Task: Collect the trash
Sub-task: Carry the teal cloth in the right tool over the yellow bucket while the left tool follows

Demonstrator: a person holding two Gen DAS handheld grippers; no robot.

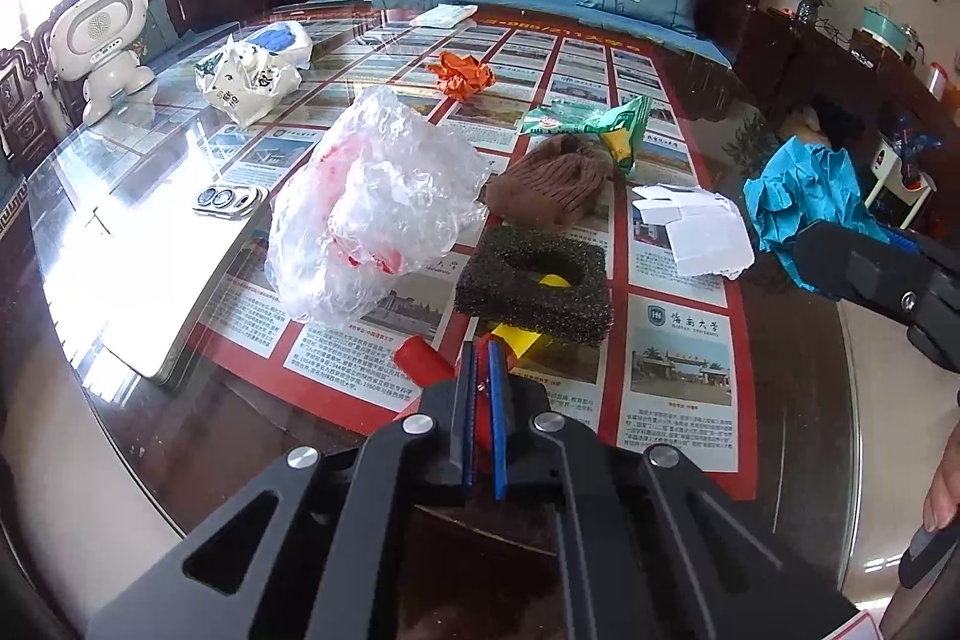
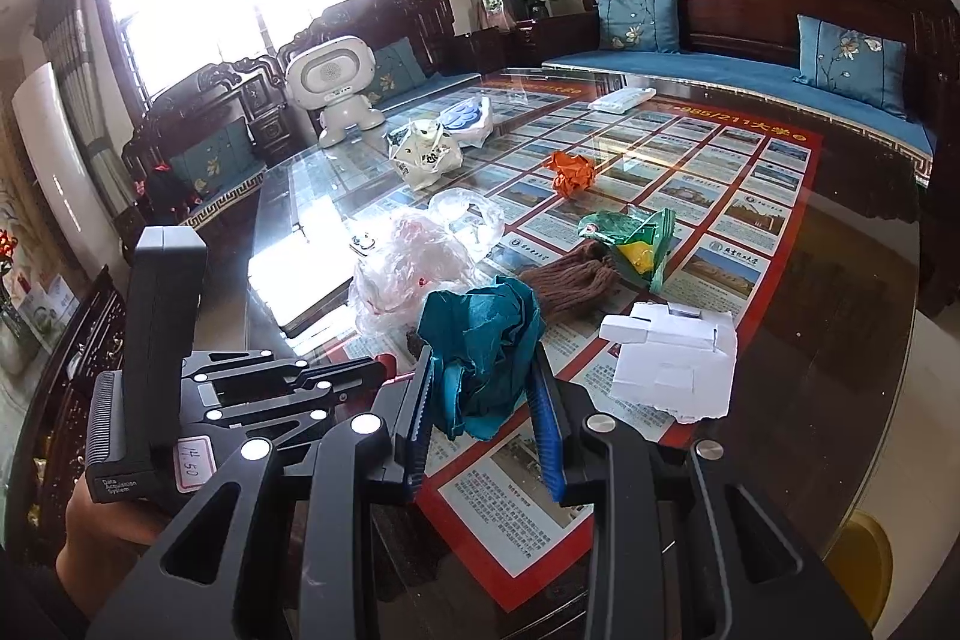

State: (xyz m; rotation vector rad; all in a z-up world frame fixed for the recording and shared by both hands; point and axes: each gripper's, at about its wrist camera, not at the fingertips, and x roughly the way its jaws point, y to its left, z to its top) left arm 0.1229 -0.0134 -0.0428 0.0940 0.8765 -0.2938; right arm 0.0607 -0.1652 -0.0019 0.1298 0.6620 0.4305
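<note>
**Left wrist view: both grippers loaded, most trash still on the worktop**

Left wrist view had the left gripper point(image 1: 483, 370) with jaws pinched almost together on a red wrapper point(image 1: 423, 361), which stuck out to the left of the tips, low over the glass worktop point(image 1: 780, 400). Just beyond the tips sat a yellow scrap point(image 1: 519, 340) and a dark foam block point(image 1: 534, 286) with a hole through its middle; the scrap was partly tucked under the foam's near edge.

Right wrist view showed the right gripper point(image 2: 486, 394) with jaws at a narrow gap, clamped on a crumpled teal paper wad point(image 2: 480, 340). The wad bulged above the pads and was clear of the glass. Same wad showed at the right edge of the left view, in front of that gripper's black finger.

Loose on the worktop:
- clear plastic bag point(image 1: 372, 208) with red print, left of the foam
- brown knit hat point(image 1: 552, 187) behind the foam, touching a green snack wrapper point(image 1: 594, 124)
- white torn cardboard point(image 1: 696, 232), right of the hat, near the teal wad
- orange crumpled paper point(image 1: 462, 73), farther back, on its own
- white printed bag point(image 1: 249, 82) and another bag with blue contents point(image 1: 282, 40), far left
- flat white packet point(image 1: 441, 15) at the far edge

Non-trash: a tablet point(image 1: 138, 280) lay flat at left, with a small silver item point(image 1: 231, 201) at its far corner, can't tell what. A white toy robot point(image 1: 102, 40) stood at the far left corner.

A person's hand point(image 2: 102, 532) gripped the left tool's handle.
</note>
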